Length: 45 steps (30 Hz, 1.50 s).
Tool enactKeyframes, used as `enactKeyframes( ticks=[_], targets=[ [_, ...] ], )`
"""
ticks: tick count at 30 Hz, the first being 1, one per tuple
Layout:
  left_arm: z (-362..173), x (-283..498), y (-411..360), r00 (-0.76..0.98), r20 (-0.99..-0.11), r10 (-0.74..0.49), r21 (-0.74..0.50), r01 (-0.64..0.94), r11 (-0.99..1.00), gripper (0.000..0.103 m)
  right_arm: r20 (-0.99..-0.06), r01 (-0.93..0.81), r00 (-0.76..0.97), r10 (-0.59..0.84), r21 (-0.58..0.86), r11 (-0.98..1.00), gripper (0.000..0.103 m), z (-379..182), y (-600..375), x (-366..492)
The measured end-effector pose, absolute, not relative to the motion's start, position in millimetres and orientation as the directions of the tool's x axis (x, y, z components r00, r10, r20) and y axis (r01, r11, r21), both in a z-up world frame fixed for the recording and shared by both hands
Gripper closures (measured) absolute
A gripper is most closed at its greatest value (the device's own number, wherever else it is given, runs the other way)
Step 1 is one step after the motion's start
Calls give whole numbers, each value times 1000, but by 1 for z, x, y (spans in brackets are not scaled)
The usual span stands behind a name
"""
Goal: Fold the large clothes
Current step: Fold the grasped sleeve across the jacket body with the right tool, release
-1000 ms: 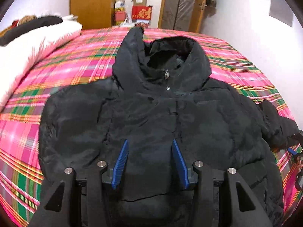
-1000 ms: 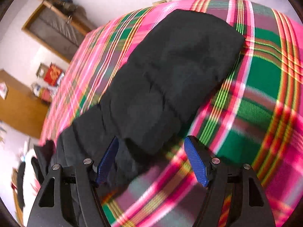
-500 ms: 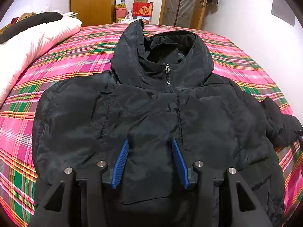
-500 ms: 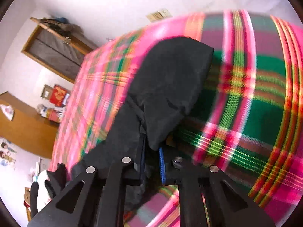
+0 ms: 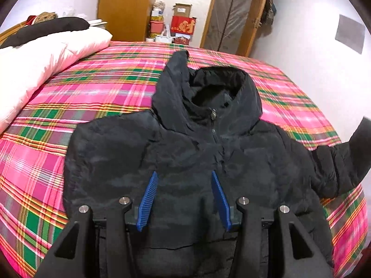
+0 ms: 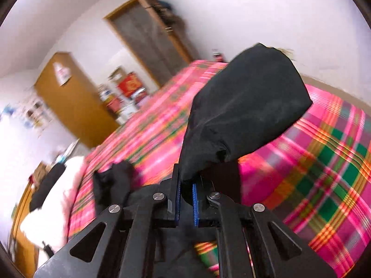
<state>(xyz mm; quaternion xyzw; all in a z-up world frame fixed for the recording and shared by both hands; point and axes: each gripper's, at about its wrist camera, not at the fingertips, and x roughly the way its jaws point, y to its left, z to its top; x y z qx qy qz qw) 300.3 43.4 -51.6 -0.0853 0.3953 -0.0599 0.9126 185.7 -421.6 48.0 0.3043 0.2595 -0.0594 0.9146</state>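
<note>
Off the bed's (image 5: pixel 97 92) right edge, right gripper (image 6: pixel 185 199) pinches the jacket (image 5: pixel 190 157) sleeve (image 6: pixel 243 115); body lies leftward, so it folds inward. Left gripper (image 5: pixel 184 199) hovers spread, empty.

Right tongs (image 6: pixel 185 195) clamped onto jacket sleeve (image 6: pixel 243 113), lifted it off bedspread (image 6: pixel 324 173).

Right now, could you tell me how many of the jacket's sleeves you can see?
1. The sleeve on the jacket's right side is lifted off the bed, pinched in the right gripper. The other sleeve is hidden, perhaps already folded under.
</note>
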Motion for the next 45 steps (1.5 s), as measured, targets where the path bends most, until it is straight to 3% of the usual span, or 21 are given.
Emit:
enactKeyframes(
  ticks=[8, 15, 22, 25, 30, 33, 38, 42, 45],
  targets=[
    [-41, 302, 80, 696, -699, -163, -262, -37, 964, 53, -499, 36, 826, 262, 511, 859, 95, 67, -306, 227],
    [-39, 303, 109, 704, -695, -145, -306, -107, 946, 53, -592, -83, 689, 417, 508, 857, 95, 8, -211, 268],
    [-39, 304, 120, 706, -694, -141, -320, -126, 939, 53, -702, -105, 531, 475, 502, 859, 95, -72, -149, 293],
    [-38, 305, 121, 710, -689, -148, -327, -122, 937, 53, -735, -84, 468, 490, 515, 853, 88, -98, -142, 302],
    [-35, 305, 125, 722, -670, -169, -361, -118, 925, 53, -691, -157, 472, 548, 546, 823, 47, -88, -137, 293],
    [-33, 304, 128, 730, -657, -189, -388, -112, 915, 52, -665, -209, 490, 564, 539, 816, 47, -71, -141, 282],
    [-32, 303, 123, 730, -637, -249, -442, -80, 894, 52, -640, -182, 594, 488, 484, 856, 47, -48, -183, 264],
    [-34, 303, 93, 701, -624, -345, -455, 32, 890, 52, -656, -35, 686, 315, 403, 915, 48, -42, -240, 261],
    [-35, 303, 63, 681, -629, -376, -409, 122, 904, 52, -683, 100, 709, 179, 348, 932, 58, -53, -282, 264]
  ],
)
